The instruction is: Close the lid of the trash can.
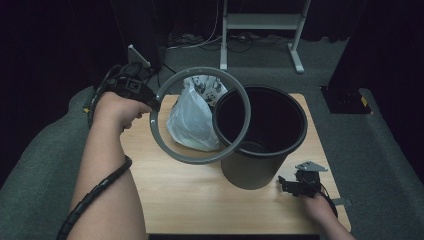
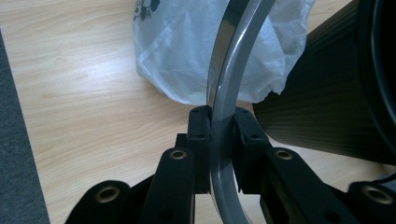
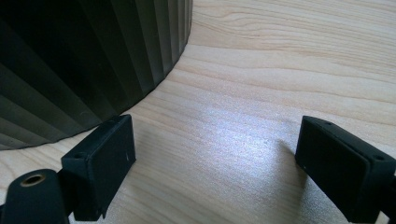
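Note:
A grey plastic ring (image 1: 172, 145) hangs in the air over the table's left half, tilted, its right side overlapping the rim of a black ribbed bin (image 1: 260, 165). My left gripper (image 1: 152, 103) is shut on the ring's left edge; in the left gripper view the ring (image 2: 224, 93) runs up between the pads (image 2: 200, 126). A crumpled white plastic bag (image 1: 192, 122) lies on the table behind the ring, left of the bin (image 2: 327, 107). My right gripper (image 1: 286, 183) rests low at the bin's right foot, open, with bare wood between its fingers (image 3: 100, 163) beside the bin (image 3: 70, 60).
The wooden table (image 1: 190, 200) has grey carpet around it. A white metal stand (image 1: 260, 22) and cables sit on the floor beyond the far edge. A black post foot (image 1: 345, 100) stands at the right rear.

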{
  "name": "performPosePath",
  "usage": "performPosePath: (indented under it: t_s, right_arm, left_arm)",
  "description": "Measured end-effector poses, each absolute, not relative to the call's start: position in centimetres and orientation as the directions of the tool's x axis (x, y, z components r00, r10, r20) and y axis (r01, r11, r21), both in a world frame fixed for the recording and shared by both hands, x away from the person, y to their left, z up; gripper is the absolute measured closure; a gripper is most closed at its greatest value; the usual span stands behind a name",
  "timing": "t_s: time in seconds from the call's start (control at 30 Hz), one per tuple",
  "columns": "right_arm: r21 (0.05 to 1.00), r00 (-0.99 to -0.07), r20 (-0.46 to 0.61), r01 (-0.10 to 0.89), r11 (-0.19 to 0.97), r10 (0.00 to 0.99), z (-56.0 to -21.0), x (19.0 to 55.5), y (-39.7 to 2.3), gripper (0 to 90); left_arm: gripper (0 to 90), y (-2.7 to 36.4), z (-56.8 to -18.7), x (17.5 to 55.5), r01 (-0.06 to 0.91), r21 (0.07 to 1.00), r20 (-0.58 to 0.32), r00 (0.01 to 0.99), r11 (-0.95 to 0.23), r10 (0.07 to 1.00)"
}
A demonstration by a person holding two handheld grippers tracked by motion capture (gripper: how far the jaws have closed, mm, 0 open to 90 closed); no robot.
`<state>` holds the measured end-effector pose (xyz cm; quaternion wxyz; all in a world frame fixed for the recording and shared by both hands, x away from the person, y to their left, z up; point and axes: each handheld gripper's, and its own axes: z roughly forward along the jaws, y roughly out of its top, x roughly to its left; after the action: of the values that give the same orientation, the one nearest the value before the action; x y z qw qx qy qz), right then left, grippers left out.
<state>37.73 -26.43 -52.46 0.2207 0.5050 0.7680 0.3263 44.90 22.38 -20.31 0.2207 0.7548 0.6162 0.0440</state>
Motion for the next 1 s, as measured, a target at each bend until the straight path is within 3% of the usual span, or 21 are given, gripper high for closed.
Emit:
performPosePath:
  t_s: [1.0]
  right_arm:
    - [0.724, -0.402, -0.012, 0.628, 0.285, 0.916, -52.4, 37.7, -26.5, 12.0]
  left_arm:
    - [78.6, 16.8, -19.2, 47.6, 0.892, 0.402, -0.197, 0.303, -0.205, 0.932]
